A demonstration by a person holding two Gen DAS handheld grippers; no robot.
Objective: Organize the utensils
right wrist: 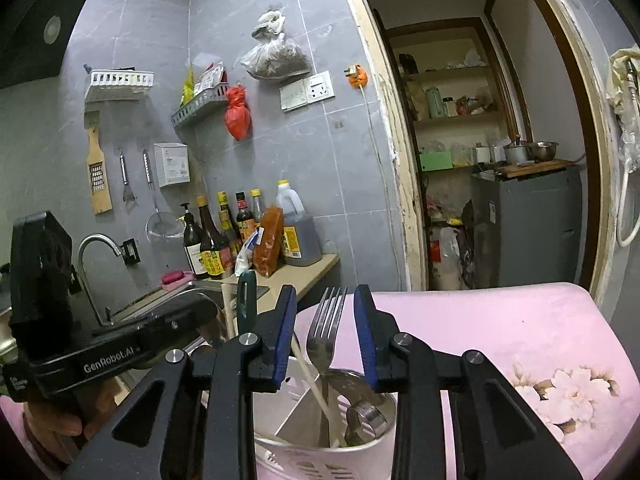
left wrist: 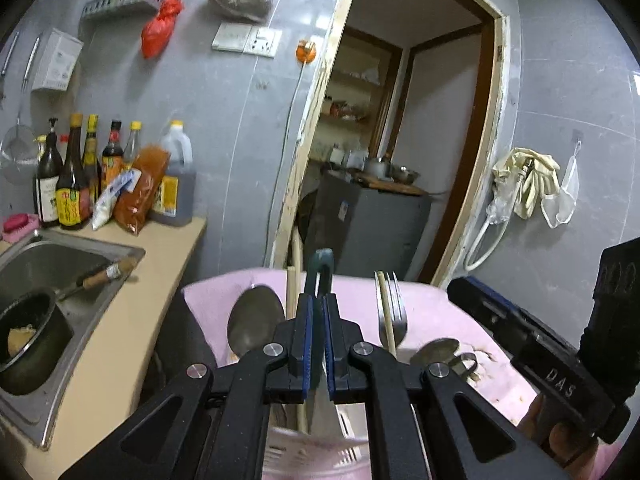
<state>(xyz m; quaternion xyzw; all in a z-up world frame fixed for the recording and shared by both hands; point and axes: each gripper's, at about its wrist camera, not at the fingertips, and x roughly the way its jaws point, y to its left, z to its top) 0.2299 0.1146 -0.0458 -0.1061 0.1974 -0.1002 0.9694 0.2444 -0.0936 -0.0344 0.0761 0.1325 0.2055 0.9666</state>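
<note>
My left gripper [left wrist: 316, 312] clamps the green handle [left wrist: 322, 268] upright over the holder [right wrist: 280, 454]; right gripper [right wrist: 325, 300] open around the fork [right wrist: 326, 320], fork already in.

We can read two markings, both on the black claw bodies. In the right wrist view, white lettering "GenRobot.AI" runs along the side of the left claw [right wrist: 116, 354], held in a hand at the lower left. In the left wrist view, raised letters "DAS" stand on the dark body of the right claw [left wrist: 560, 384] at the lower right. The sauce bottles [right wrist: 212, 240] on the desk carry colourful labels, but their print is too small for us to read.
</note>
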